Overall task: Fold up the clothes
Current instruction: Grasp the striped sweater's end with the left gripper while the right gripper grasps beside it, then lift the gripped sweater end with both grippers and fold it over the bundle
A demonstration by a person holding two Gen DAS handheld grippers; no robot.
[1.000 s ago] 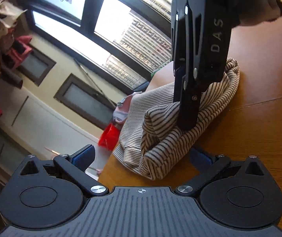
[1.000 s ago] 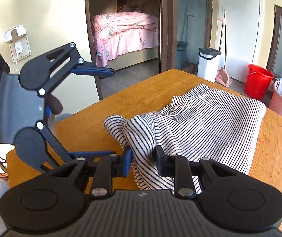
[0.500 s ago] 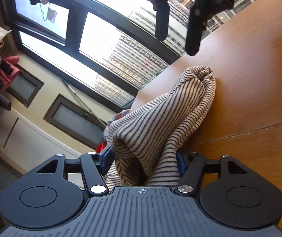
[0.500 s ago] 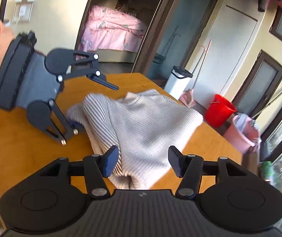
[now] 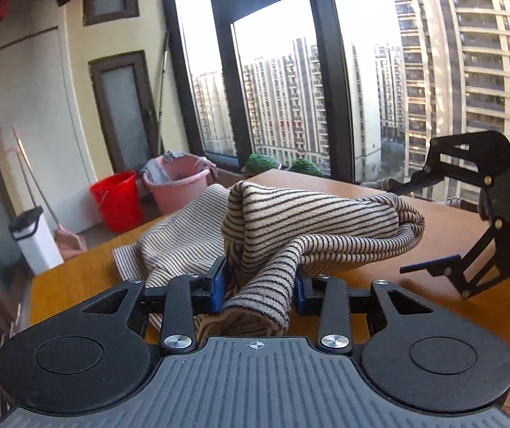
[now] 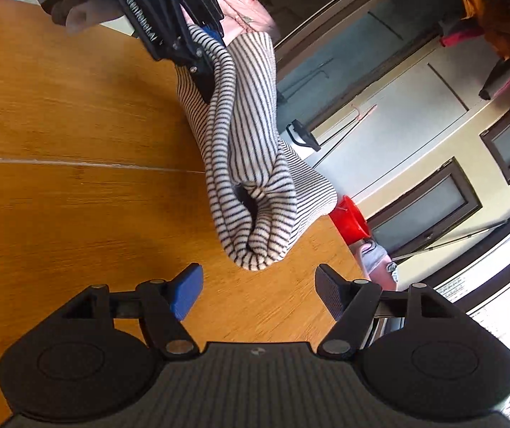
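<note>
Folding barely begun, by my reading: striped garment (image 5: 312,221) bunched in rumpled heap on wooden surface (image 6: 59,125), no flat layers visible. Left claw (image 5: 258,281) pinches gathered fabric; right claw (image 6: 258,290) spread wide, empty, near loose end. Knit soft, ribbed, dark stripes on cream (limp, likely slumps). Surface smooth, glossy.

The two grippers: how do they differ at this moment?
The left gripper is shut on the striped garment; the right gripper is open and holds nothing. The left one has cloth bunched between its blue pads; the right one sits short of the garment's hanging end, over the wooden table. Both are black, with the same two-finger build.
</note>
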